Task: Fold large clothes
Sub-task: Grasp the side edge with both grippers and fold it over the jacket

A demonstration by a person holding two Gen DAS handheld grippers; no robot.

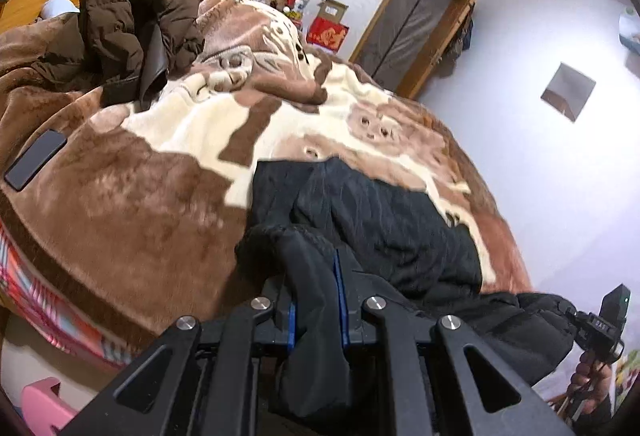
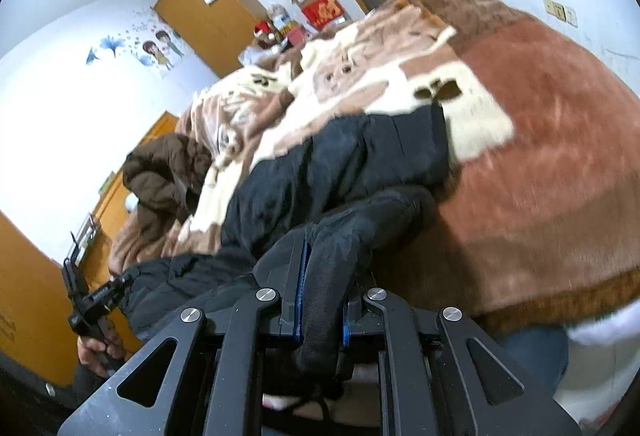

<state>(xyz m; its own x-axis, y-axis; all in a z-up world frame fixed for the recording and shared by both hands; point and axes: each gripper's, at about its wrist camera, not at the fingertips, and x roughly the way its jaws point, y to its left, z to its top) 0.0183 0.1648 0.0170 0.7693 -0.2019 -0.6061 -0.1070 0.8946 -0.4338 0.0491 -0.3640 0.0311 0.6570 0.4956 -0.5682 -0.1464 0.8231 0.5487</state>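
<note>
A black padded jacket (image 1: pixel 384 220) lies across the near part of the bed, its lower edge hanging toward me. In the left wrist view my left gripper (image 1: pixel 314 276) is shut on a fold of the jacket's near edge. In the right wrist view my right gripper (image 2: pixel 324 268) is shut on another bunched part of the same jacket (image 2: pixel 340 164). Each gripper appears in the other's view: the right one at the jacket's right end (image 1: pixel 600 324), the left one at its left end (image 2: pixel 92 300). The fingertips are hidden in the cloth.
The bed is covered by a brown and cream plush blanket (image 1: pixel 160 196). A brown puffer coat (image 1: pixel 132 16) is heaped at the far left. A black phone (image 1: pixel 36 160) lies on the blanket at the left. A wooden wardrobe (image 2: pixel 208 12) and a door (image 1: pixel 412 28) stand behind.
</note>
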